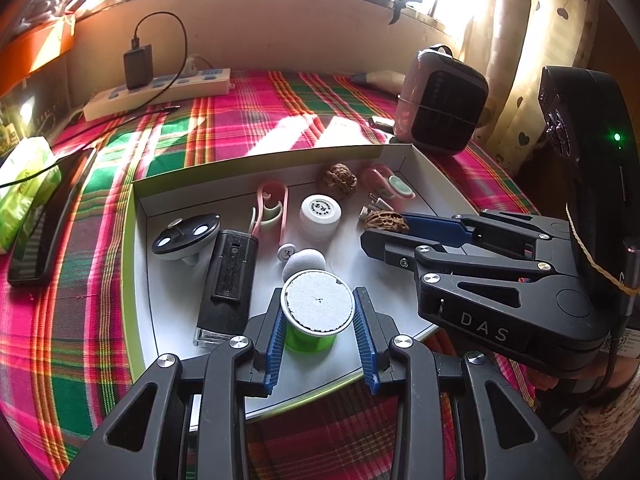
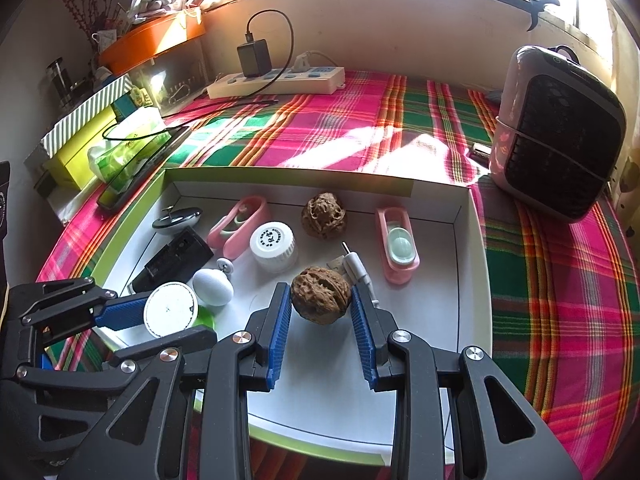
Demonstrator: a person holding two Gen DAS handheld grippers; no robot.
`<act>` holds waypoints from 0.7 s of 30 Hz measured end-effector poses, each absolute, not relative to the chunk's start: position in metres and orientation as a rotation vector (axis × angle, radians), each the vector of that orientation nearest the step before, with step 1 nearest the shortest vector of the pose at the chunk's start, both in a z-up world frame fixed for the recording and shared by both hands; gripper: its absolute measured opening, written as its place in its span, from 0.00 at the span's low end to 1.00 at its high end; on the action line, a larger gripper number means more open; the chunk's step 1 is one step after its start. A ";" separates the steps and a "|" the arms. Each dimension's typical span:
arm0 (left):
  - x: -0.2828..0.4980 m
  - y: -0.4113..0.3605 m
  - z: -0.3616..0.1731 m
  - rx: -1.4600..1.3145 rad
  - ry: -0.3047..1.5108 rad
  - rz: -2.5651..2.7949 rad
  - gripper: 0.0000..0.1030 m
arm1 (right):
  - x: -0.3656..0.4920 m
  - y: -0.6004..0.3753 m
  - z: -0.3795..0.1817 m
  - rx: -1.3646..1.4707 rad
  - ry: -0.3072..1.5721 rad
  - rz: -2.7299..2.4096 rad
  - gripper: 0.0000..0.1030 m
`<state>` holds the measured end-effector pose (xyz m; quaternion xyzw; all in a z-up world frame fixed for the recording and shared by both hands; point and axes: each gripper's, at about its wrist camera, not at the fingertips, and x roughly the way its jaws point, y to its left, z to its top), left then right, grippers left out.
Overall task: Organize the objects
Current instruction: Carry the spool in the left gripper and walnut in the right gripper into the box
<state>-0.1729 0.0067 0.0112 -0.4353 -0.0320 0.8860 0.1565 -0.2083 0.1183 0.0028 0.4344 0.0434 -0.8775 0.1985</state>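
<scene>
A white shallow box (image 1: 168, 200) (image 2: 464, 248) on the plaid cloth holds small items. My left gripper (image 1: 318, 316) is shut on a green cap with a white foam liner (image 1: 316, 306), also in the right wrist view (image 2: 170, 314), held low over the box. My right gripper (image 2: 320, 304) is shut on a brown walnut (image 2: 320, 298), seen from the left wrist view (image 1: 386, 222). In the box lie a second walnut (image 2: 323, 216), a white bottle cap (image 2: 274, 246), a white egg-shaped piece (image 2: 212, 286), two pink clips (image 2: 398, 244) (image 2: 238, 226), a black rectangular device (image 1: 228, 284) and a white plug (image 2: 358, 270).
A pink and black fan heater (image 2: 556, 136) stands at the right behind the box. A power strip with a black charger (image 2: 276, 78) lies at the back. A phone (image 1: 48, 216) and a green tissue pack (image 1: 24, 188) lie left. Boxes and an orange tray (image 2: 148, 42) sit far left.
</scene>
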 end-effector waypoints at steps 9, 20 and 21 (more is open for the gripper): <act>-0.173 0.007 0.011 -1.248 -0.088 2.537 0.29 | -0.208 0.118 0.002 1.222 0.119 -2.450 0.31; -0.169 0.007 0.014 -1.247 -0.060 2.556 0.33 | -0.206 0.119 0.002 1.221 0.107 -2.451 0.31; -0.169 0.007 0.015 -1.245 -0.062 2.555 0.34 | -0.205 0.119 0.002 1.220 0.107 -2.451 0.31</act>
